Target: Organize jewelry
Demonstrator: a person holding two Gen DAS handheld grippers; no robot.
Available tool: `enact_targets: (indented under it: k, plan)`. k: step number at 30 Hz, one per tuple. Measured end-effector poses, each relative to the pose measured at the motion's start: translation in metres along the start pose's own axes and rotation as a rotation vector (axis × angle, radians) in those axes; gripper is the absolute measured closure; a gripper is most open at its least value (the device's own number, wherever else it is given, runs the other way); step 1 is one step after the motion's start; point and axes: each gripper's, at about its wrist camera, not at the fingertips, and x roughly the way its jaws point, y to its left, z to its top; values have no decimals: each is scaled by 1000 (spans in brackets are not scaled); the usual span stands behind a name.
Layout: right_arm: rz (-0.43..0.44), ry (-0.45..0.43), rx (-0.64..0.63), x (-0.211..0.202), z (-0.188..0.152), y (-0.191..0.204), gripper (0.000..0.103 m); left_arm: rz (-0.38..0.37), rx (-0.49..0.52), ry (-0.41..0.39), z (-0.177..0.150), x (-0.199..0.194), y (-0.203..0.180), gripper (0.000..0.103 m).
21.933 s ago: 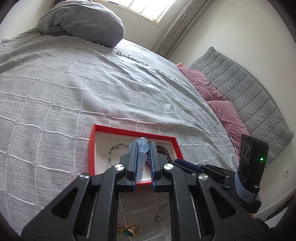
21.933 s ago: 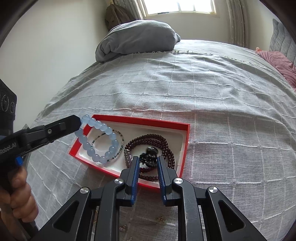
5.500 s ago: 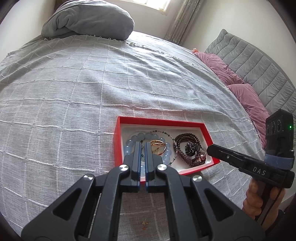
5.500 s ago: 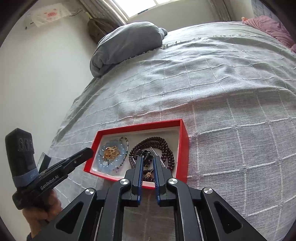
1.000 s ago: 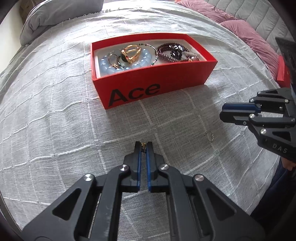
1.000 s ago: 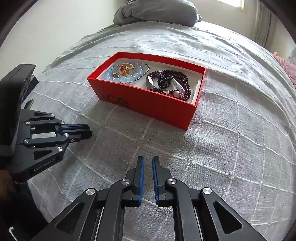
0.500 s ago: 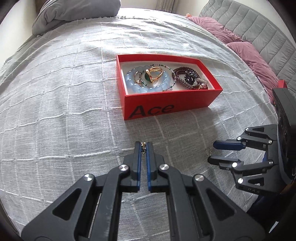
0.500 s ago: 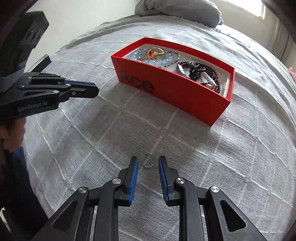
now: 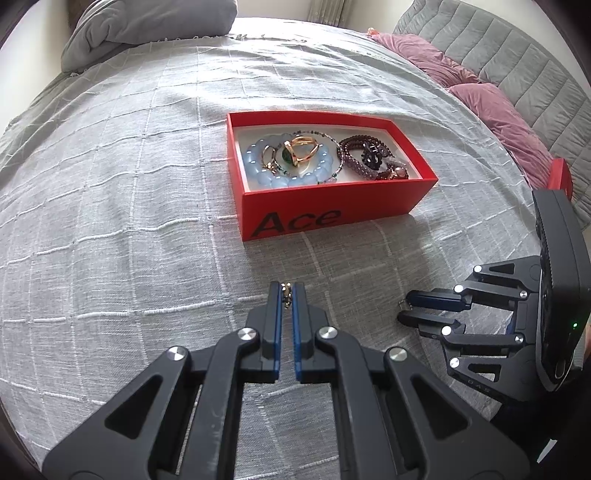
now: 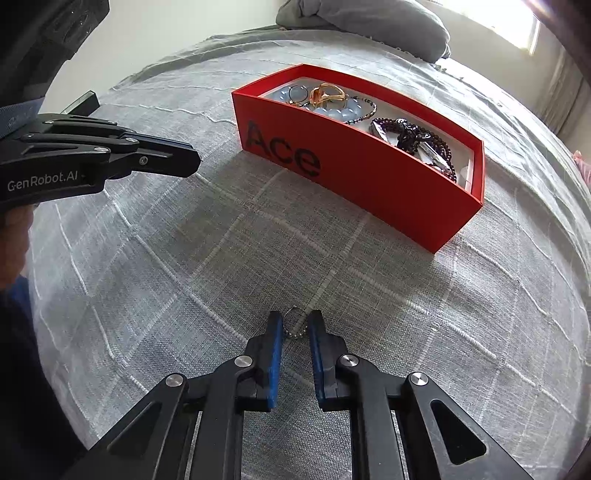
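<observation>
Your right claw (image 10: 294, 328) has just been closing round the small ring w/ bead chain (image 10: 294, 325) on the bed, near side of the red box (image 10: 354, 173); pads not clearly touching. Left claw (image 9: 285, 291) pinches a tiny gold piece (image 9: 286, 294).

Grey checked bedspread (image 9: 110, 206); grey pillow (image 9: 147, 29) far end, pink cushions (image 9: 491, 107) by quilted headboard (image 9: 517, 59).

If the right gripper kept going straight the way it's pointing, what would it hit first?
Probably the small earring lying between the right gripper's fingertips, then the grey bedspread under it. The red box sits well beyond.
</observation>
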Motion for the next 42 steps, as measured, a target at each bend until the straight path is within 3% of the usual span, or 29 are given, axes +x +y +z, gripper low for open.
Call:
enact_targets:
  k: [15,25,34,42]
  plan:
    - [8,-72,16,-25,6,-3,89,-29,-24,-70,8,-16,3,97]
    - [-4,-134,100,-43,23,-32,89,-70,-53,-146,28,-27,-1,97]
    - [13,-197,221,-61,42,-64,89,-68,-85,-149,54,-21,-8,97]
    - [114,-192,428,-50,64,-102,88,-106,-140,-127,74,-7,-8,97]
